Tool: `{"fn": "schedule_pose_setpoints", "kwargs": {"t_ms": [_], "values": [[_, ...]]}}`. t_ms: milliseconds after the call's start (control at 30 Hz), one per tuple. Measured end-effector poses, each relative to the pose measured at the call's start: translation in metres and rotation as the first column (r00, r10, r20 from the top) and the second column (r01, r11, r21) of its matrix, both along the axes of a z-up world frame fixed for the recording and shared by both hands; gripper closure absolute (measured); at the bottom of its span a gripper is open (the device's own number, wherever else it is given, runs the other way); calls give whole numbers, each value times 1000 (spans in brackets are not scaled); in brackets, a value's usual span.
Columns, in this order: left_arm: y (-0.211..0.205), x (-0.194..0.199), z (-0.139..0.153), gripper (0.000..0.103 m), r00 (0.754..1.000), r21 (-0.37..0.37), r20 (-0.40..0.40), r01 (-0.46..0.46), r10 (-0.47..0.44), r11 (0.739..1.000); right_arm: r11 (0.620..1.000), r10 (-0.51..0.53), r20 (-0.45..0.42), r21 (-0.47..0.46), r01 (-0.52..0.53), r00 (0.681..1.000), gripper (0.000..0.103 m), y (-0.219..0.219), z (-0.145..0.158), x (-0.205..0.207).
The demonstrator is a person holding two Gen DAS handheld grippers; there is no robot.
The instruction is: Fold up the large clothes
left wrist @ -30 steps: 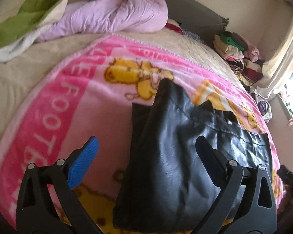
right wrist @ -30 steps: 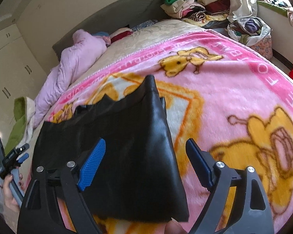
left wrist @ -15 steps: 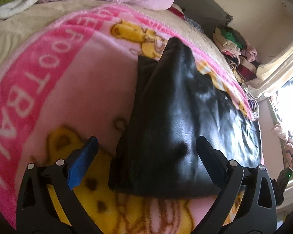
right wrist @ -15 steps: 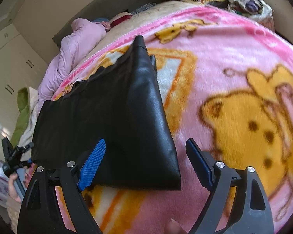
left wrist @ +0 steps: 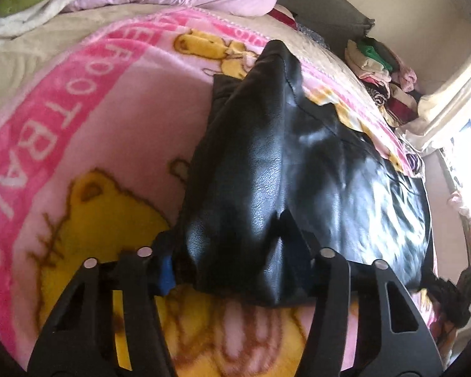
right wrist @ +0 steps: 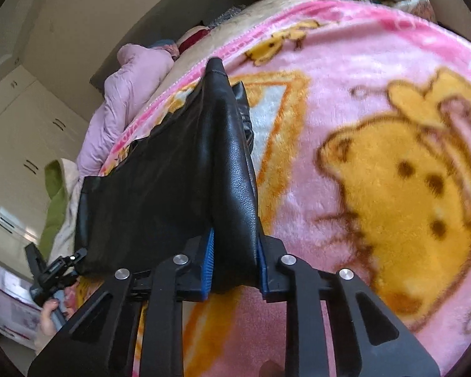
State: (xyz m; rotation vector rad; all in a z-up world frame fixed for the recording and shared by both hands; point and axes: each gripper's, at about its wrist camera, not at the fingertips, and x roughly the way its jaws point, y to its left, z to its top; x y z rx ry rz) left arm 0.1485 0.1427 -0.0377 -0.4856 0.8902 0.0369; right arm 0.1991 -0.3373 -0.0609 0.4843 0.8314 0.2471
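The black leather-look garment (left wrist: pixel 282 169) lies flat on the pink bear-print blanket (left wrist: pixel 88 144) over the bed, its near hem bunched between both tools. The left gripper (left wrist: pixel 235 260) is closing with a thick wad of the near corner between its jaws, while the right gripper (right wrist: pixel 235 267) is closing too, its blue pads already pinching a raised fold at the other near corner. The material looks heavy, smooth and slippery, stiffer than cloth, so I judge seamed corners the safest hold, gripped deep
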Motion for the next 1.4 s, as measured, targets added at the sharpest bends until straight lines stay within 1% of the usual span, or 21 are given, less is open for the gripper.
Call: {"fn": "schedule_pose_setpoints", "kwargs": {"t_ms": [67,133,267,400,500,567,600,667,700,767,800,833,900,1000,1033,1067,1167,1233,1300,1367,1400], "values": [[-10,-9,5,57,999,5,9,31,-31,1000,999,-10,12,-32,10,1000,83,-5,8,0],[-15,-13,3,57,999,-7,6,46,-46,999,998,-20,-3,-51,20,1000,83,-9,8,2],[-18,-10,1,55,999,26,4,37,-37,999,997,-22,-27,-72,20,999,83,-10,-5,0],[-14,-6,0,53,999,25,4,33,-33,999,993,-23,-14,-118,21,1000,82,-2,-4,-3],[-14,-5,1,52,999,32,5,35,-35,999,993,-26,-19,-117,24,999,82,-1,-3,-2],[-15,-6,2,52,999,35,3,35,-35,999,992,-31,-20,-120,28,999,80,-2,-4,-1],[-15,-6,2,52,999,35,4,34,-34,999,993,-35,-23,-114,32,999,77,-3,-5,0],[-18,-7,5,51,999,48,2,34,-34,998,992,-57,-28,-116,54,998,67,-5,-3,-2],[-20,-8,7,50,999,60,2,36,-36,998,991,-61,-25,-124,58,998,60,-4,-2,-3],[-21,-9,10,48,999,75,4,36,-36,997,989,-64,-12,-138,62,998,52,-3,2,-7],[-22,-10,11,48,999,83,6,36,-36,996,987,-70,-6,-148,68,998,39,-3,4,-9],[-23,-10,14,47,999,96,7,38,-39,995,985,-73,4,-157,73,997,30,-1,6,-11],[-25,-11,17,43,999,106,12,40,-41,994,981,-70,36,-179,76,997,29,2,14,-16],[-27,-14,23,36,999,117,27,40,-43,992,973,-57,78,-218,72,995,23,9,25,-22],[-28,-15,27,35,998,128,40,42,-47,991,971,-45,92,-229,65,995,22,12,29,-24],[-29,-16,30,35,998,135,45,43,-49,990,970,-36,99,-237,59,994,21,15,31,-25],[-33,-18,36,28,996,157,61,48,-59,986,966,-14,119,-254,43,993,19,23,38,-28],[-37,-20,42,26,995,166,78,56,-70,985,966,-1,129,-256,34,992,18,28,43,-31],[-41,-23,48,19,992,178,93,64,-81,982,966,11,137,-256,24,991,18,34,47,-33],[-44,-25,53,15,990,192,104,70,-91,979,966,21,142,-257,17,990,18,39,50,-35],[-46,-25,54,11,990,196,106,72,-94,978,966,26,144,-260,13,989,18,41,51,-35]]}}
